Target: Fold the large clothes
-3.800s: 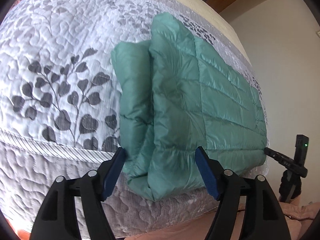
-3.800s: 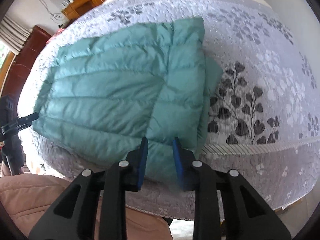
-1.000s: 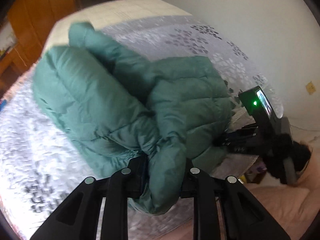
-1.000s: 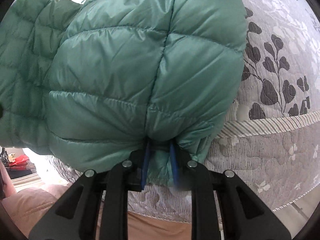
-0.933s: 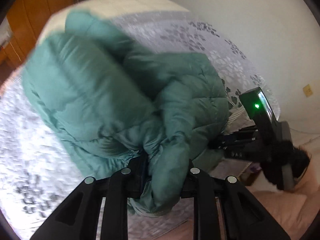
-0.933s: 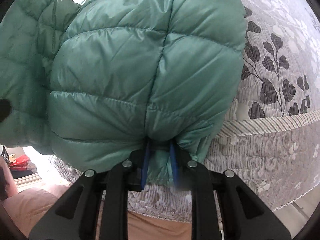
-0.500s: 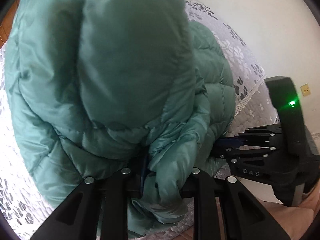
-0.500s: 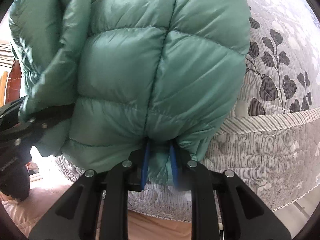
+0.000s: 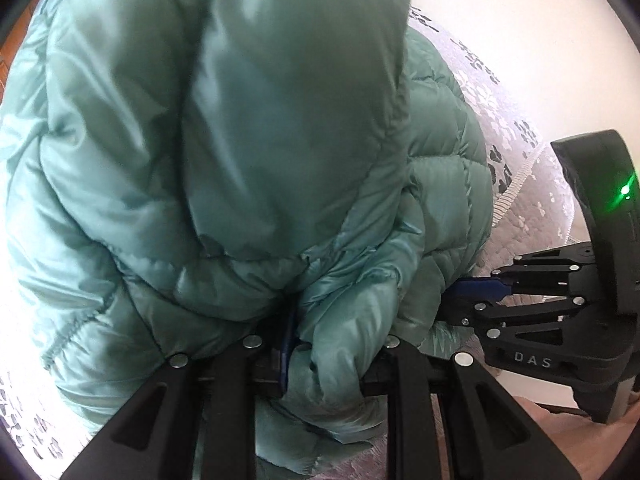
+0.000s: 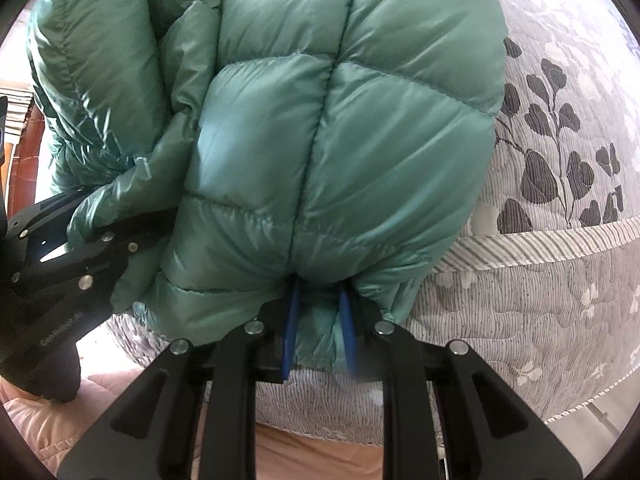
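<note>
Left wrist view: the green down jacket (image 9: 248, 152) fills most of the frame directly ahead of the left hand-held gripper (image 9: 328, 356), bunched into a thick, overlapping mass. The blue pads of the left hand-held gripper are closed on a fold of the jacket's edge; fabric bulges out between and over the black fingers (image 9: 236, 392). To the right of this gripper, the right hand-held gripper (image 9: 460, 296) enters from the side, its blue pad pressed into the jacket's lower edge; a green indicator light (image 9: 624, 190) glows on its body.

Right wrist view: the jacket (image 10: 340, 128) rises immediately in front of the right hand-held gripper (image 10: 318, 328), with quilted panels and a centre seam running up from the pads. Both blue pads are clamped on a hem fold of the jacket. To the left, the left hand-held gripper (image 10: 116, 236) is buried in a second fold of the garment, and its tips are hidden by fabric.

Beyond and beneath the jacket lies the bed (image 10: 560, 264), covered by a grey quilted bedspread with a dark leaf print (image 10: 552, 168). The jacket rests over the bed's near edge.
</note>
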A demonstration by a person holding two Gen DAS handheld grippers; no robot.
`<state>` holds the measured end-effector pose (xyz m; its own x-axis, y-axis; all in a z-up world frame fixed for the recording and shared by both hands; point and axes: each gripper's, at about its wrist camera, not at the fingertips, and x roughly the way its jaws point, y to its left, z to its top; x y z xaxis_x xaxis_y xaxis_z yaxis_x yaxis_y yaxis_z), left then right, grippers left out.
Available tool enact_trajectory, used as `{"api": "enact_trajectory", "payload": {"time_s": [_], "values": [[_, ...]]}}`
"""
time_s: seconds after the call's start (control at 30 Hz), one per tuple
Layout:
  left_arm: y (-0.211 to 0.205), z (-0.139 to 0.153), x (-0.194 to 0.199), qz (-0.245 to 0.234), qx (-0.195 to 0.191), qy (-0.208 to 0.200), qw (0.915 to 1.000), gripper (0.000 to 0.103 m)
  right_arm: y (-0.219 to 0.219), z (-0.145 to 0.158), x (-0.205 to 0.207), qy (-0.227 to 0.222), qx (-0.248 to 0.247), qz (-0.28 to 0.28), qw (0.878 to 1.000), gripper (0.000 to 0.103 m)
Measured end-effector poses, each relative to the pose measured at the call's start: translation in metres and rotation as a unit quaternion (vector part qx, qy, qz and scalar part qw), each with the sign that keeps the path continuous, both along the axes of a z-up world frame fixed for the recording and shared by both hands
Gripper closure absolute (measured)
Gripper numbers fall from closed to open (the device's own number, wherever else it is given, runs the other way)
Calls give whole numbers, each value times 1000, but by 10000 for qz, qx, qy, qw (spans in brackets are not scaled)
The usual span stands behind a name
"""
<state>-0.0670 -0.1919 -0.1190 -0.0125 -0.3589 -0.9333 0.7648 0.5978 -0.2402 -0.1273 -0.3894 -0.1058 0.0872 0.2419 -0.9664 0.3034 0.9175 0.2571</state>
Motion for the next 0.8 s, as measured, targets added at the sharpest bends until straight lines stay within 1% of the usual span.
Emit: {"api": "enact_trajectory", "payload": {"time_s": [0.17,0.3,0.33,0.37,0.4,0.47,0.53,0.57,0.6,0.63,0.67,0.7,0.73,0.77,0.8], "values": [[13,6,-1,47,-39,2,10000,80,1,0,-1,-5,-51,4,10000,85],[24,25,-5,7,-87,29,10000,77,1,1,-3,-27,-40,-20,10000,85],[27,32,-6,-2,-125,38,9999,74,1,2,-4,-35,-30,-29,10000,85],[30,38,-8,-19,-175,69,9998,69,-1,2,-6,-42,-17,-39,10000,85],[36,49,-9,-55,-290,126,9995,62,0,2,-7,-44,-4,-51,10000,85],[53,75,-12,-82,-671,188,9975,53,-2,1,-8,-46,4,-54,10000,85],[69,96,-13,-104,-964,199,9951,51,-3,1,-9,-45,-6,-45,10000,85],[83,111,-12,-67,-1234,241,9920,50,-3,1,-9,-44,-7,-46,10000,85],[93,119,-10,-26,-1415,280,9895,49,-5,1,-9,-43,2,-53,10000,85],[108,129,-5,24,-1649,342,9857,49,-5,1,-10,-43,10,-59,10000,85],[124,138,0,86,-1930,420,9803,47,-7,1,-9,-42,20,-61,10000,85],[142,146,8,220,-2232,464,9734,39,-8,1,-9,-40,28,-64,10000,85],[156,150,16,406,-2377,405,9696,36,-9,1,-10,-36,31,-68,10000,85],[169,151,25,651,-2414,279,9678,34,-11,3,-8,-36,34,-63,10000,85],[184,148,37,966,-2306,148,9681,35,-12,4,-9,-48,65,-82,9999,84]]}}
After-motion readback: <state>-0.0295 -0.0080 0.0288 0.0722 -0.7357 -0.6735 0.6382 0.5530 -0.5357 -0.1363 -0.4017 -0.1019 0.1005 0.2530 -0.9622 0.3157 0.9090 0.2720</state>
